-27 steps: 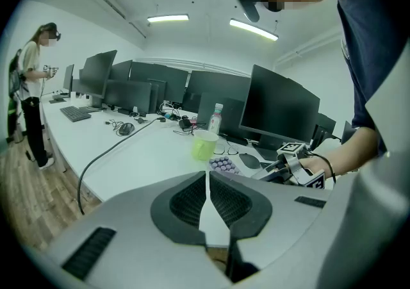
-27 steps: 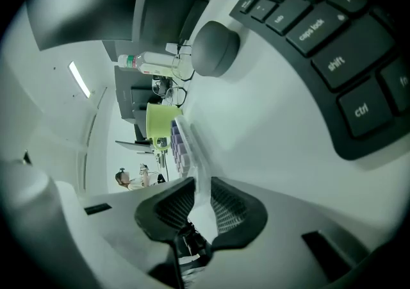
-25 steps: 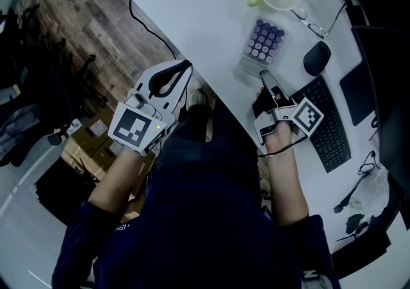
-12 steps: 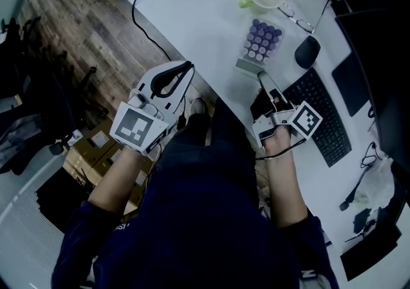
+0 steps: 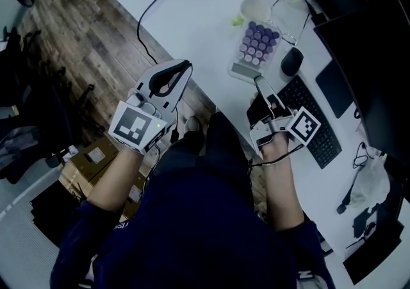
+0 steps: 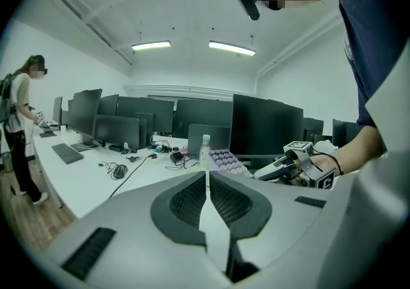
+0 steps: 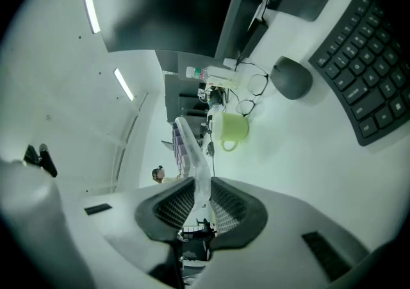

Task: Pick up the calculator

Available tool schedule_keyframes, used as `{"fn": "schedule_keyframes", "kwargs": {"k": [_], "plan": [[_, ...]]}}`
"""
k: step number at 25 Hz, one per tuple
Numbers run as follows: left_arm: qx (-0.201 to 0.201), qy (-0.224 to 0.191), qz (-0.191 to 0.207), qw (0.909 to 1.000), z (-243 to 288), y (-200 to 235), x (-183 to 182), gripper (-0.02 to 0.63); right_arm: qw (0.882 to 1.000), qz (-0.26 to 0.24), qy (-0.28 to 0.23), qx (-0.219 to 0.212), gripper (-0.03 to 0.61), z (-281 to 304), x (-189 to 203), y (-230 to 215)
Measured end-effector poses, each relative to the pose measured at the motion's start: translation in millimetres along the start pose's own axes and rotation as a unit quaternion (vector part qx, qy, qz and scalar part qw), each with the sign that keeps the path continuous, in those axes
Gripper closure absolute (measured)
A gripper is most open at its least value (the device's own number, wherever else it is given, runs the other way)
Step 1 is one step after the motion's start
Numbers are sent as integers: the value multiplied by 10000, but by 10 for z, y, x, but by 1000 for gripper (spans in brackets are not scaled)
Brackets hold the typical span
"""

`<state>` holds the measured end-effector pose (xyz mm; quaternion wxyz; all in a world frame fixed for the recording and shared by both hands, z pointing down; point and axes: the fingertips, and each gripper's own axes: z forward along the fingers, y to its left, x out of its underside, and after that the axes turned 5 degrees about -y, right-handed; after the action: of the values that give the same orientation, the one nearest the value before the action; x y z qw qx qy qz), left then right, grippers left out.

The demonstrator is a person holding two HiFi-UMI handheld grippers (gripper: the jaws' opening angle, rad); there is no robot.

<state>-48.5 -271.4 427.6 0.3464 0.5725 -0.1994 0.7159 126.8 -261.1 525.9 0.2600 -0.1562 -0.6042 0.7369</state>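
A white office desk (image 5: 198, 6) fills the upper half of the head view. Over the last second the right gripper (image 5: 259, 80) has risen, jaws clamped on the calculator (image 5: 256, 49). The calculator now hangs clear of the desk at 1 o'clock, so the pick-up looks nearly done. The left gripper (image 5: 184, 67), at 10 o'clock, is closed on nothing. The cup (image 5: 251, 7), at the calculator's 12 o'clock, looks empty.

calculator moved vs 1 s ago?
Yes. Clamped in the right gripper, the calculator has lifted off the desk: in the head view, the gap between it and the mouse has nearly closed.
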Motion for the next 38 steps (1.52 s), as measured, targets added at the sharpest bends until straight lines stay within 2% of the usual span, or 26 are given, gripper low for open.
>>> {"fn": "schedule_keyframes", "kwargs": {"k": [18,38], "plan": [[-34,-593,424,9973,-160,142,-700,572,9945,-363,-214,-958,497,97,-140,1049],[16,-981,782,9921,-137,-25,-1169,571,9848,-576,-355,-1602,495,-146,-344,1688]]}}
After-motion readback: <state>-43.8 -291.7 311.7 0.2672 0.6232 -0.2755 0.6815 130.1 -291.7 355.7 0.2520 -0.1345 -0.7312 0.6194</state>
